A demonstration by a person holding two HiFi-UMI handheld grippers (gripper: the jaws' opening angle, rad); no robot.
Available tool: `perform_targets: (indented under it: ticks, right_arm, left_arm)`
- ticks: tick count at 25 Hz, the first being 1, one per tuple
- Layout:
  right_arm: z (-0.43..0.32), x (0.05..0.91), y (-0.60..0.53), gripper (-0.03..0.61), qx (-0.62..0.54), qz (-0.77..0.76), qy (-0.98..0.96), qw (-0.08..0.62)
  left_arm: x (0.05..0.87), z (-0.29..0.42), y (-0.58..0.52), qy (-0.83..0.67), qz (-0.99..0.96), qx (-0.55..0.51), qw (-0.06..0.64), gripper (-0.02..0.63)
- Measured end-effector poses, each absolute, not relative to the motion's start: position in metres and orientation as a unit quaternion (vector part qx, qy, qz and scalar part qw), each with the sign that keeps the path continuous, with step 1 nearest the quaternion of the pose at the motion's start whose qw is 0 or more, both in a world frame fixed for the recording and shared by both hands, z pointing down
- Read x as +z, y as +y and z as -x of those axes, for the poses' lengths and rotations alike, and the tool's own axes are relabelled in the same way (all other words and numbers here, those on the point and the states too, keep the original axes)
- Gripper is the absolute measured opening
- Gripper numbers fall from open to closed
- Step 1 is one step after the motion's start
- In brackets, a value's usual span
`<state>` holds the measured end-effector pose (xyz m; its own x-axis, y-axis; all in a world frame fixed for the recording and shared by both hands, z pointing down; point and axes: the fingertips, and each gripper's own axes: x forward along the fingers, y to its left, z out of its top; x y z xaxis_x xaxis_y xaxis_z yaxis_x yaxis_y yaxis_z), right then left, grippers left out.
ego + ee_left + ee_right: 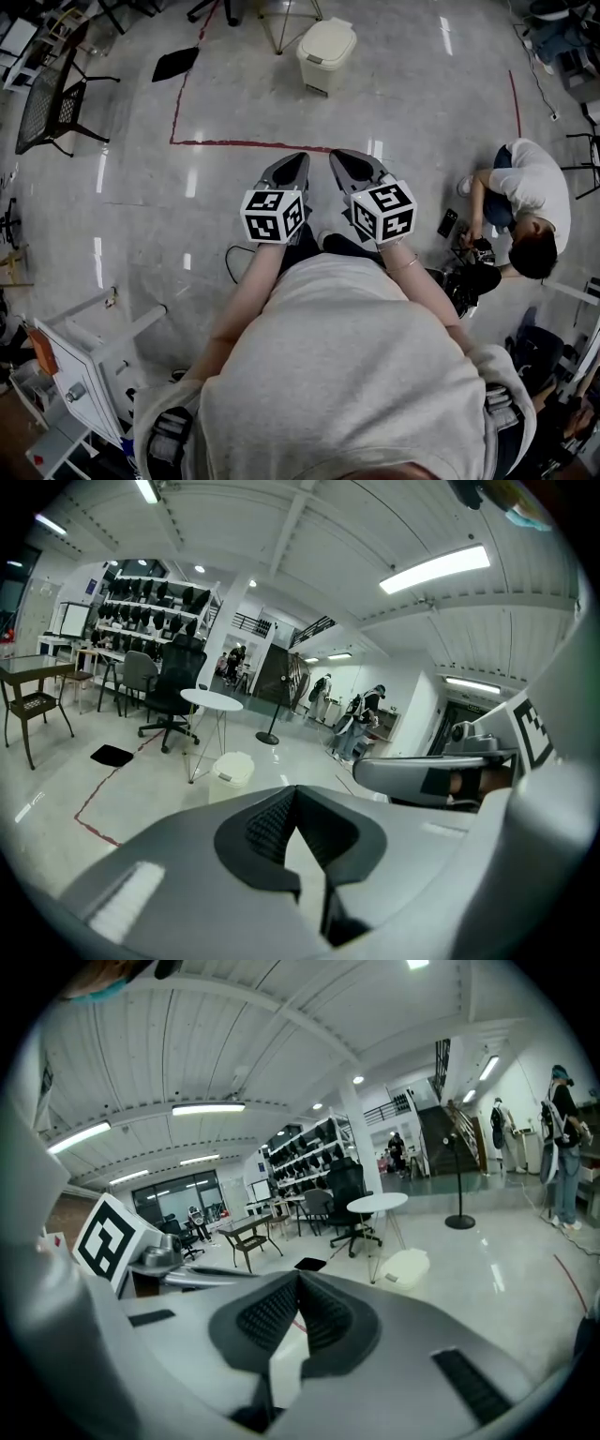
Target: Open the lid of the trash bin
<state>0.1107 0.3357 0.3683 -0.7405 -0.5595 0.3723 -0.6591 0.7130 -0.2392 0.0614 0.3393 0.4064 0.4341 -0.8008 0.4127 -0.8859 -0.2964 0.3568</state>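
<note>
Trash bin (326, 54), lid down, stands beyond the red tape line (248, 144), while on the near side of that line the left gripper (292, 169) and right gripper (345, 165) hover side by side, both claws pressed together, empty.

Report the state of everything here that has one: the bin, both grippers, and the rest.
trash bin: upright on the floor, lid down.
left gripper: jaws together, nothing between them, well short of the bin.
right gripper: jaws together, nothing between them, well short of the bin.
black chair: upright, unoccupied.
person in white: crouched on the floor at the right.
</note>
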Motion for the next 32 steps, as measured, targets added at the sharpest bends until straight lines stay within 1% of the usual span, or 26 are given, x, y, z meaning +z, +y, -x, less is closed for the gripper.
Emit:
perform_targets:
  ticks: [5,12,18,27,32]
  right_arm:
    - [-0.090,0.371,0.275,0.007,0.175,-0.355,-0.908,0.141]
    - [-0.041,0.362,0.188,0.008,0.186,-0.386,-0.894,0.129]
    - [-0.004,0.364,0.141,0.008,0.207,-0.402,-0.884,0.115]
    - [-0.014,0.388,0.101,0.008,0.237,-0.443,-0.855,0.126]
    - [-0.008,0.397,0.080,0.008,0.246,-0.432,-0.858,0.129]
  left_arm:
    - [0.404,-0.037,0.274,-0.507,-0.815,0.078,0.269,0.003]
    - [0.383,0.011,0.178,-0.480,-0.836,0.082,0.252,0.003]
    - [0.398,0.042,0.138,-0.452,-0.842,0.107,0.275,0.003]
    - [0.426,0.058,0.097,-0.437,-0.835,0.109,0.315,0.003]
    - [0.437,0.064,0.072,-0.441,-0.828,0.118,0.326,0.003]
